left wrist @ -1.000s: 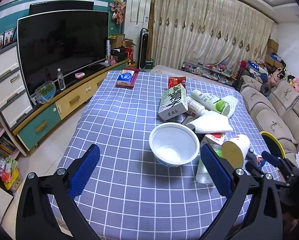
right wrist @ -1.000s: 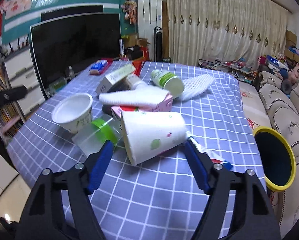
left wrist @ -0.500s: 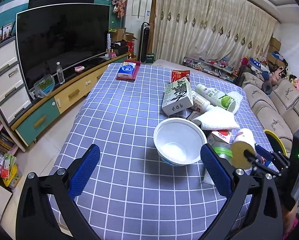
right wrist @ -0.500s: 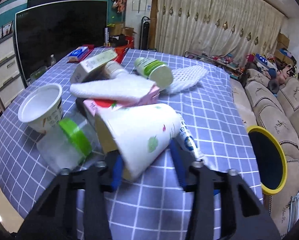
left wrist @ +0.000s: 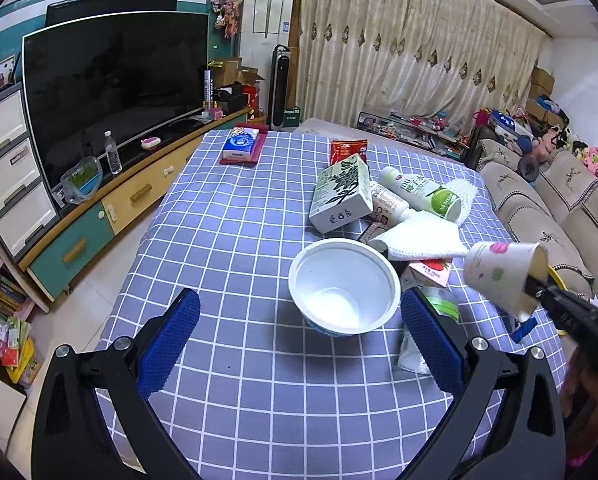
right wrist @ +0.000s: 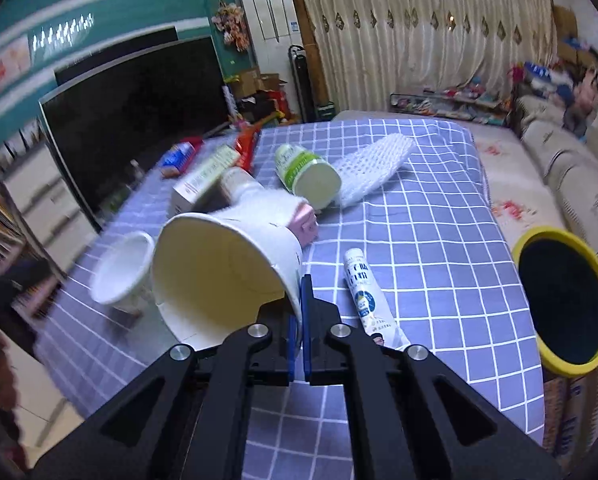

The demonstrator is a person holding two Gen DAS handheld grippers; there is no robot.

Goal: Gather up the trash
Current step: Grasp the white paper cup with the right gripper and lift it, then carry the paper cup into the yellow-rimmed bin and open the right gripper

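Currently the right gripper (right wrist: 297, 320) is clamped on the wall of the paper cup (right wrist: 223, 276), one pad inside the rim and one outside. This pinch suits a thin, crushable wall better than a squeeze across the body. The cup is held clear of the checked tablecloth (right wrist: 415, 248), mouth toward the camera, so it can be carried sideways. The yellow-rimmed bin (right wrist: 565, 304) stands just beside the table edge on the right, mouth exposed; it is judged to be the drop point.

The left gripper (left wrist: 299, 344) hangs with its jaws wide apart and empty, framing the white plastic bowl (left wrist: 343, 284), probably the next item. Behind the bowl, cartons, bottles and a foam net lie heaped together.
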